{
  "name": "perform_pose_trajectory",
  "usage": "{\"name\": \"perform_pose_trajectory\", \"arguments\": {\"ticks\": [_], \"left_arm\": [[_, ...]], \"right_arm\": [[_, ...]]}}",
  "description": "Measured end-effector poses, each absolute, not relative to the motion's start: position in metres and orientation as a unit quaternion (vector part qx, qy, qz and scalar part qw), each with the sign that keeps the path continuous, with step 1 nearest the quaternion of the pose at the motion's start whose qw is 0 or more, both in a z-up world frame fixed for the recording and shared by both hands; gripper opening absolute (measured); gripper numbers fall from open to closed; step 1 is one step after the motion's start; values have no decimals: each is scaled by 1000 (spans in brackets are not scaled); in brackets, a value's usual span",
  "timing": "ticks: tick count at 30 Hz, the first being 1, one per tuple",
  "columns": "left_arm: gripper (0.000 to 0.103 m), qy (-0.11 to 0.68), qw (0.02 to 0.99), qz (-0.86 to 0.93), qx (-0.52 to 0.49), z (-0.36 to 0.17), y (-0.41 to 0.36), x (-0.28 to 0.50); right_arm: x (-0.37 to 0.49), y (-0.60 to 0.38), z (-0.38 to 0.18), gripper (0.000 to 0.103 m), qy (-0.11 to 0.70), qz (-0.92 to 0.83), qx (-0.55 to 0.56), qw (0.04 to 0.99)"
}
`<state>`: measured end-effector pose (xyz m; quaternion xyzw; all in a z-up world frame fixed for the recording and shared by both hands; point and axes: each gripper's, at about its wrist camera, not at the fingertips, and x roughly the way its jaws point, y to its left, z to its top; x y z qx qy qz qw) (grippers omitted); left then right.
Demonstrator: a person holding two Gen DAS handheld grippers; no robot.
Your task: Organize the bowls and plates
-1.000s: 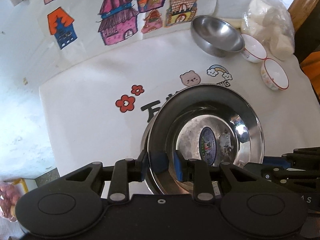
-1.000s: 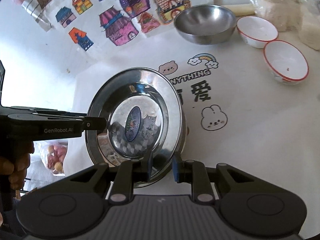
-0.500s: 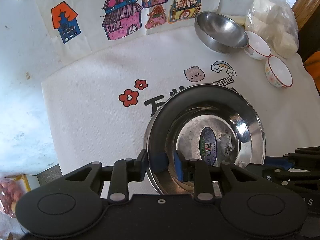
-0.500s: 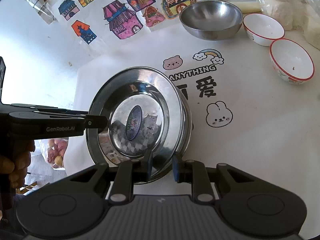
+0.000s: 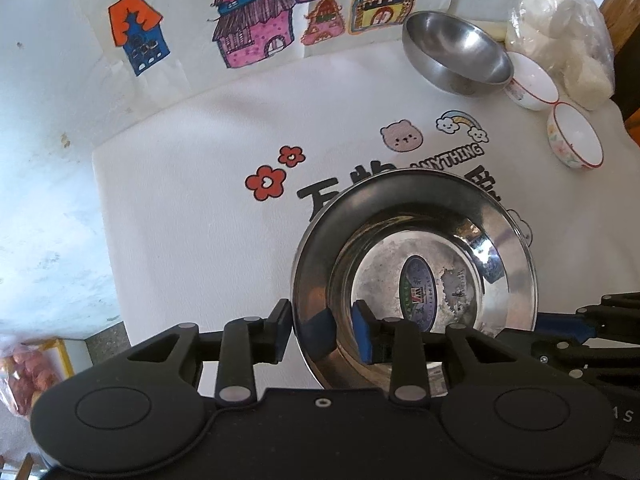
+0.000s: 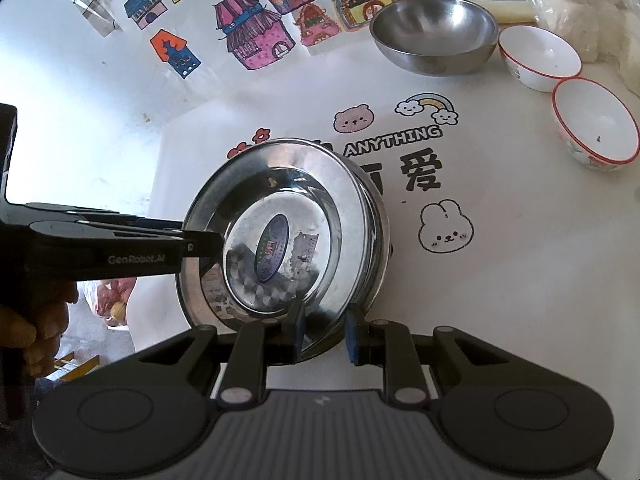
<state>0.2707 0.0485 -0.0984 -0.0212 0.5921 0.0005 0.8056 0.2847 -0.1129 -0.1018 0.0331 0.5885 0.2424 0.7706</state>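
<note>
A white cloth (image 5: 192, 208) covers the table, printed with red flowers (image 5: 266, 182), a pink bear face (image 6: 351, 118), a rainbow with clouds (image 6: 427, 106), a white bunny face (image 6: 445, 231), the word "ANYTHING" and large black characters. Behind it, colourful drawings of houses (image 6: 256, 34) hang on the white wall. At the far right corner sits a clear plastic bag of white lumps (image 5: 568, 40). Down on the floor to the left lies a bag of reddish items (image 5: 22, 372).

Steel plate (image 5: 414, 264) before steel bowl (image 5: 456, 54)
</note>
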Motion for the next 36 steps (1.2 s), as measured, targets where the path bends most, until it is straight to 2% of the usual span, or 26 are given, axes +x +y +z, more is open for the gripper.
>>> {"name": "perform_pose_trajectory", "arguments": {"ticks": [14, 19, 27, 29, 30, 31, 32, 33, 36], "left_arm": [[35, 598, 801, 16, -24, -101, 47, 266], [37, 594, 804, 21, -21, -99, 44, 268], [48, 584, 811, 27, -12, -89, 35, 273], [59, 578, 815, 32, -7, -85, 33, 274], [64, 574, 818, 36, -2, -83, 31, 275], [74, 571, 820, 41, 2, -81, 31, 277], [84, 566, 823, 51, 10, -80, 29, 279], [88, 562, 824, 61, 20, -79, 28, 280], [98, 562, 822, 81, 36, -80, 26, 288]], "right_arm": [[285, -113, -101, 24, 590, 258, 23, 765], [286, -114, -100, 28, 590, 258, 20, 765], [288, -121, -98, 34, 587, 266, 21, 764], [289, -123, -97, 34, 585, 265, 25, 766], [289, -125, -97, 36, 584, 264, 27, 767], [290, -127, -96, 41, 583, 263, 29, 768], [291, -129, -95, 56, 580, 261, 33, 771], [292, -132, -94, 72, 577, 258, 37, 774], [296, -143, -89, 87, 566, 249, 57, 784]]}}
